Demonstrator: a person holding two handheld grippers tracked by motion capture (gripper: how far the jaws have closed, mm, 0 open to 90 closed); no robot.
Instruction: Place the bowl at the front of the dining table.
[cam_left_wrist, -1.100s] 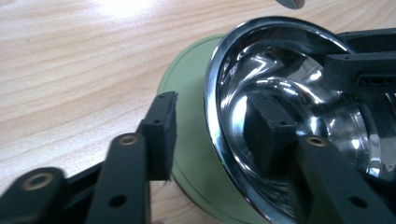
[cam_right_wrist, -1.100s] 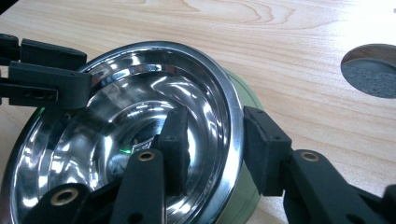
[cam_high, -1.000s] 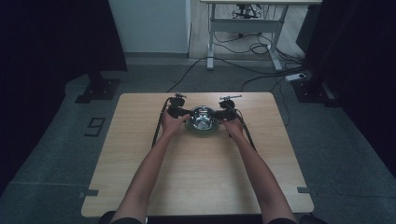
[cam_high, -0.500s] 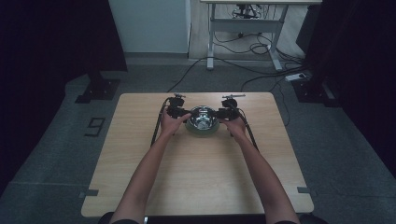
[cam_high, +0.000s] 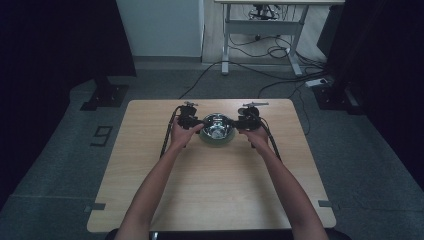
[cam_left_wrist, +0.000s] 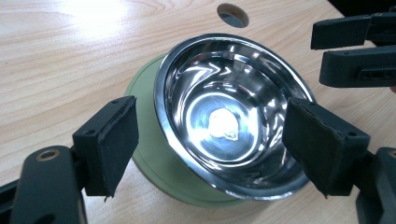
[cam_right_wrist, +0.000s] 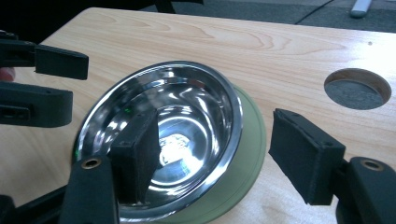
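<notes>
steel bowl (cam_left_wrist: 224, 116) mouth-up (round, axisless)

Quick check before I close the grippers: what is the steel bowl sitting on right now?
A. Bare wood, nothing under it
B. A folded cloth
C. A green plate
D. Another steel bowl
C: in the left gripper view the steel bowl rests tilted on a green plate whose edge shows past the bowl's rim, and the right gripper view shows the same green rim.
</notes>
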